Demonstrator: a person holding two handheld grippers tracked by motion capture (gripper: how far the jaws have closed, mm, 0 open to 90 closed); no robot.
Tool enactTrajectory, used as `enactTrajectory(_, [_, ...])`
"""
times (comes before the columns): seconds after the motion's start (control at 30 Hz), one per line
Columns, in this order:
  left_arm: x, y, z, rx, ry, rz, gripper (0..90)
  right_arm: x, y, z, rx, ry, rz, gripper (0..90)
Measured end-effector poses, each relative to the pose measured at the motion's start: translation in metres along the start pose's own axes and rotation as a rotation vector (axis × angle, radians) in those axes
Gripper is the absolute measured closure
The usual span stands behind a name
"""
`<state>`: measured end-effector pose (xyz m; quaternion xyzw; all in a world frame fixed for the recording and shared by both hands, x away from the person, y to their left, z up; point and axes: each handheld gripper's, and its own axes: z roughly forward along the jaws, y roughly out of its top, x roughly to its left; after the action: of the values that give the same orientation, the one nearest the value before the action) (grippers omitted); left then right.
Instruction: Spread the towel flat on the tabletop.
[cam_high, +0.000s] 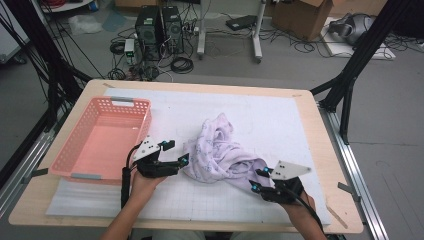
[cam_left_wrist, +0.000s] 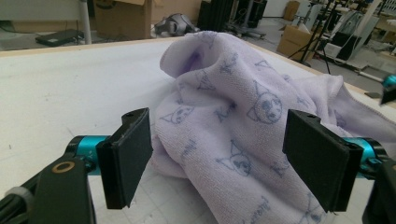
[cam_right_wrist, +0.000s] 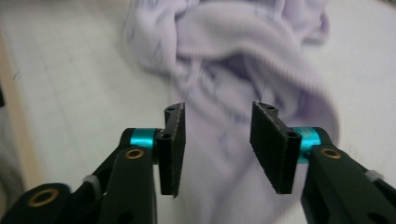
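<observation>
A lilac towel (cam_high: 220, 150) printed with cat faces lies crumpled in the middle of the white mat (cam_high: 280, 115). My left gripper (cam_high: 177, 152) is at the towel's left edge. Its jaws stand wide open in the left gripper view (cam_left_wrist: 224, 158), and the towel (cam_left_wrist: 233, 116) bulges just ahead of the gap without touching the pads. My right gripper (cam_high: 259, 180) is at the towel's near right end. Its jaws (cam_right_wrist: 217, 140) stand partly apart, and the towel's narrow tail (cam_right_wrist: 243, 46) runs beneath and beyond them with no pad pressing on it.
A pink plastic basket (cam_high: 75, 135) with nothing in it stands at the left of the table, close to my left gripper. The wooden table edge (cam_high: 330, 150) runs along the right. Beyond the table are computer towers, cables and cardboard boxes on the floor.
</observation>
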<state>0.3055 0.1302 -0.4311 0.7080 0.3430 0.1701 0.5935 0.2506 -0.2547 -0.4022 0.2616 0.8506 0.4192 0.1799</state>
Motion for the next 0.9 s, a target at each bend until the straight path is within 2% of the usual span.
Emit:
enactTrajectory(0.1, [0.0,-0.001,0.001,0.004,-0.001,0.002,24.4,0.0,0.02,0.02,-0.026,0.019,-0.042,49.0])
enactTrajectory(0.13, [0.0,-0.001,0.001,0.005,-0.002,0.001,24.4,0.001,0.026,0.028,-0.029,0.046,-0.043,48.3])
enactTrajectory(0.2, [0.0,0.0,0.0,0.003,-0.001,0.003,24.5,0.003,0.036,0.045,-0.042,0.134,-0.025,50.2])
enactTrajectory(0.27, [0.0,0.0,-0.001,0.0,0.002,0.003,24.6,0.009,0.044,0.061,-0.024,0.172,-0.05,51.7])
enactTrajectory(0.37, [0.002,0.0,-0.003,-0.001,0.007,-0.001,24.6,0.014,0.051,0.083,0.04,0.145,-0.08,56.6])
enactTrajectory(0.4, [0.003,0.0,-0.004,-0.001,0.008,-0.004,24.6,0.014,0.052,0.087,0.053,0.135,-0.084,61.0])
enactTrajectory(0.5, [0.004,0.0,-0.005,-0.007,0.012,-0.006,24.6,0.014,0.053,0.092,0.077,0.152,-0.098,83.6])
enactTrajectory(0.57, [0.005,0.0,-0.005,-0.008,0.016,-0.004,24.7,0.013,0.055,0.092,0.08,0.173,-0.101,85.3])
enactTrajectory(0.63, [0.005,0.0,-0.005,-0.011,0.021,-0.005,24.9,0.007,0.06,0.087,0.036,0.185,-0.058,85.8])
enactTrajectory(0.73, [0.005,0.0,-0.004,-0.009,0.024,-0.001,25.2,-0.009,0.074,0.074,-0.058,0.16,0.012,86.0])
enactTrajectory(0.9, [0.005,0.0,-0.003,-0.01,0.024,-0.001,25.4,-0.046,0.096,0.061,-0.138,0.024,0.092,86.0])
